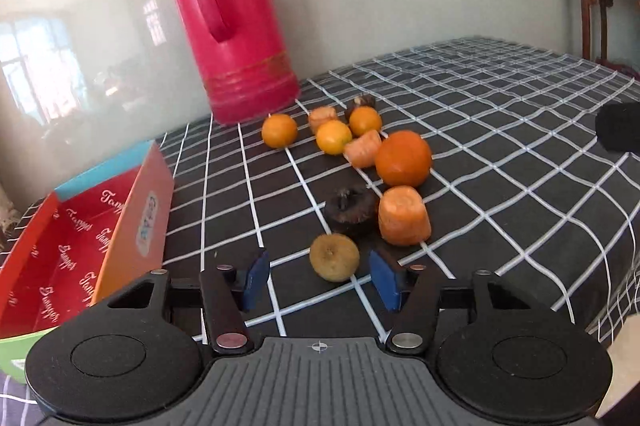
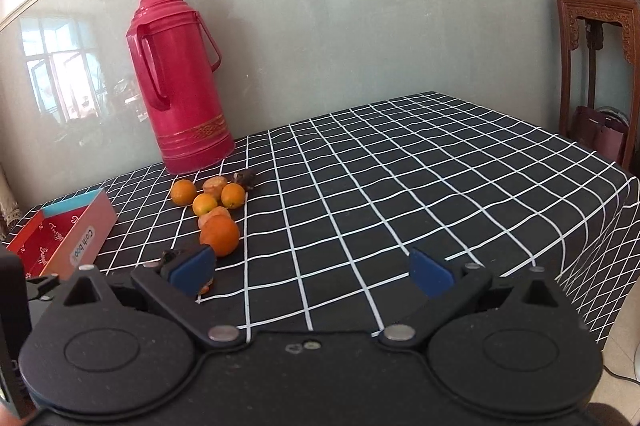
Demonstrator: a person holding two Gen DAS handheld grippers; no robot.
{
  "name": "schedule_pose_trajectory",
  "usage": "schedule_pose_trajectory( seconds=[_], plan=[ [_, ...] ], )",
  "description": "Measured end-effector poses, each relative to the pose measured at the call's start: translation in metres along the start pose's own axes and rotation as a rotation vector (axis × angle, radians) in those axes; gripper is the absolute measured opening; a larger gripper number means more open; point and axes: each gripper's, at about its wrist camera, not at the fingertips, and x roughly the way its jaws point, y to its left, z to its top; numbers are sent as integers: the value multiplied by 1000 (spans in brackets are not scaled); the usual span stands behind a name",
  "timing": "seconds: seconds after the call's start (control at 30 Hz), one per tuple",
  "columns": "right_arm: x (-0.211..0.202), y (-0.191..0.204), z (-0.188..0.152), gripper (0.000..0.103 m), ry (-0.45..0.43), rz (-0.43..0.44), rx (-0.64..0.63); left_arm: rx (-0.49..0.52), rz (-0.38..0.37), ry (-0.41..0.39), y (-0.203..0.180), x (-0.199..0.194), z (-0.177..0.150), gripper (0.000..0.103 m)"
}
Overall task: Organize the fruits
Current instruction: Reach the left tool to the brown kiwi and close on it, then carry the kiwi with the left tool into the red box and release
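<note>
A pile of produce lies on the checked cloth. Nearest in the left wrist view is a brownish-green kiwi (image 1: 334, 257), with a dark brown fruit (image 1: 350, 209) and a carrot chunk (image 1: 404, 222) just behind it. Farther back are a large orange (image 1: 403, 157), another carrot chunk (image 1: 363, 147) and three small oranges (image 1: 279, 130). My left gripper (image 1: 321, 280) is open; its blue pads flank the kiwi's near side without touching it. My right gripper (image 2: 312, 272) stands wide open over bare cloth, with the large orange (image 2: 220, 236) just beyond its left pad.
An open red box (image 1: 80, 246) sits at the left, its orange wall close to my left finger; it also shows in the right wrist view (image 2: 64, 238). A tall pink thermos (image 1: 232, 17) stands by the wall behind the fruit. The table's edge (image 2: 592, 226) drops off at the right.
</note>
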Motion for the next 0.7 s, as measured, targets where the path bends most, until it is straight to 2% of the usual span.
schedule_pose_trajectory(
  seconds=[0.03,0.07,0.1,0.13,0.4,0.47,0.53,0.63,0.7],
  plan=[
    [1,1,0,97,2,2,-3,-4,-2,-1,1,3,1,56],
    [2,2,0,97,5,3,-4,-16,-10,-2,2,5,1,49],
    [3,3,-1,97,9,5,-4,-35,-20,0,3,6,1,32],
    [4,3,-1,97,11,6,-2,-51,-30,-1,4,6,0,28],
    [8,7,-2,97,26,22,2,-79,-32,-20,8,3,-5,27],
    [9,7,-2,97,27,22,1,-66,2,-51,8,-2,-4,27],
    [9,8,-3,97,27,21,-2,-57,65,-115,13,-12,0,27],
    [9,11,-4,97,30,19,-19,-66,212,-221,31,-33,8,27],
    [10,14,-5,97,37,15,-38,-113,305,-226,53,-38,12,27]
  ],
)
